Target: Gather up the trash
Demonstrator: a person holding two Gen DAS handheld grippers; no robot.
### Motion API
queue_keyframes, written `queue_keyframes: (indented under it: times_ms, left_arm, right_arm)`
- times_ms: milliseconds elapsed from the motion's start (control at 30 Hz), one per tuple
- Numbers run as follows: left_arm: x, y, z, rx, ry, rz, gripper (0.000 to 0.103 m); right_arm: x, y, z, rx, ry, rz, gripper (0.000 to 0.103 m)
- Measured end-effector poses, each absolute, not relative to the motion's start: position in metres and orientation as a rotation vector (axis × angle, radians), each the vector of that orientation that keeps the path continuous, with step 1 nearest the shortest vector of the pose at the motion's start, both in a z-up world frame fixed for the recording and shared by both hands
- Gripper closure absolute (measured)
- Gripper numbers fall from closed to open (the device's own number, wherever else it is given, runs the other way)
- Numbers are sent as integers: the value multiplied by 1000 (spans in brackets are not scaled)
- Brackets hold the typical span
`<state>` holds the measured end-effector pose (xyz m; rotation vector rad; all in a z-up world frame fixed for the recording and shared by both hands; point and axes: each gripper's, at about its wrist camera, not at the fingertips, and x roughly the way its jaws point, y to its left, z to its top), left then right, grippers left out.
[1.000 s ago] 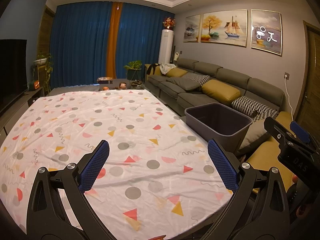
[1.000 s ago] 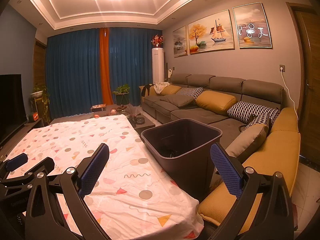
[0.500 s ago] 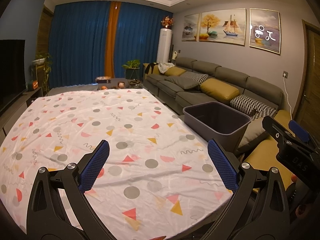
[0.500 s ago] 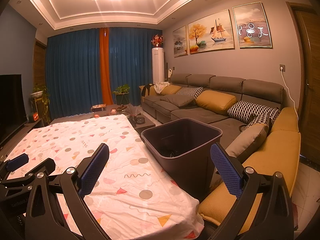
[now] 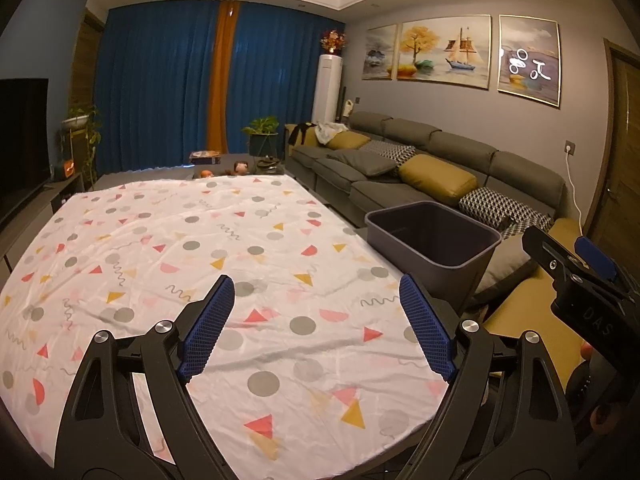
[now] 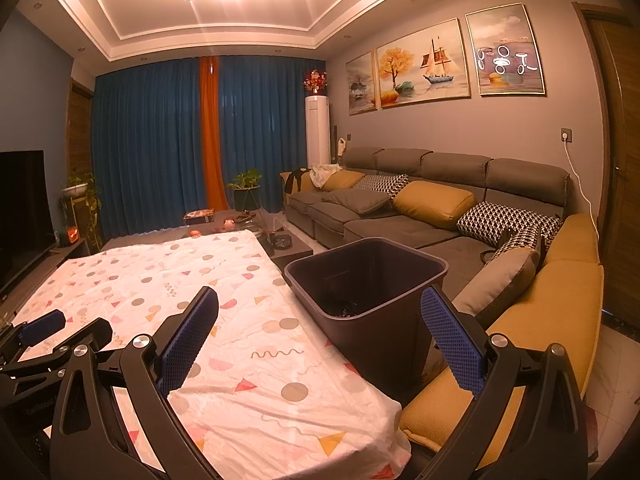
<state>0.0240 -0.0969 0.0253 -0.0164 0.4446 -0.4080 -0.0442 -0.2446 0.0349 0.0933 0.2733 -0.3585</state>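
A dark grey trash bin (image 6: 366, 276) stands off the table's right side, between table and sofa; dark scraps lie at its bottom. It also shows in the left wrist view as the bin (image 5: 434, 240). My left gripper (image 5: 316, 328) hovers over the near part of the patterned tablecloth (image 5: 180, 248), its jaws closing with nothing between them. My right gripper (image 6: 320, 340) is open and empty, held over the table's right edge just short of the bin. Each gripper shows at the edge of the other's view. No loose trash shows on the cloth.
A long grey sofa (image 6: 420, 200) with yellow and patterned cushions runs along the right wall, a yellow seat (image 6: 540, 312) close beside the bin. A low table with small items (image 5: 236, 166) stands past the far end of the cloth. A TV (image 5: 20, 148) is at left.
The left gripper's blue pads have drawn closer together. Neither hand has shifted, and the right gripper looks the same.
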Motion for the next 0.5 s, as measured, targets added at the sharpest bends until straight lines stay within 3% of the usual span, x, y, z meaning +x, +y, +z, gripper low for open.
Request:
queue_keyframes:
  times_ms: [500]
  left_arm:
    - [29,-96,25,-9,443,-384,17]
  right_arm:
    - [-37,-243,36,98,272,-356,6]
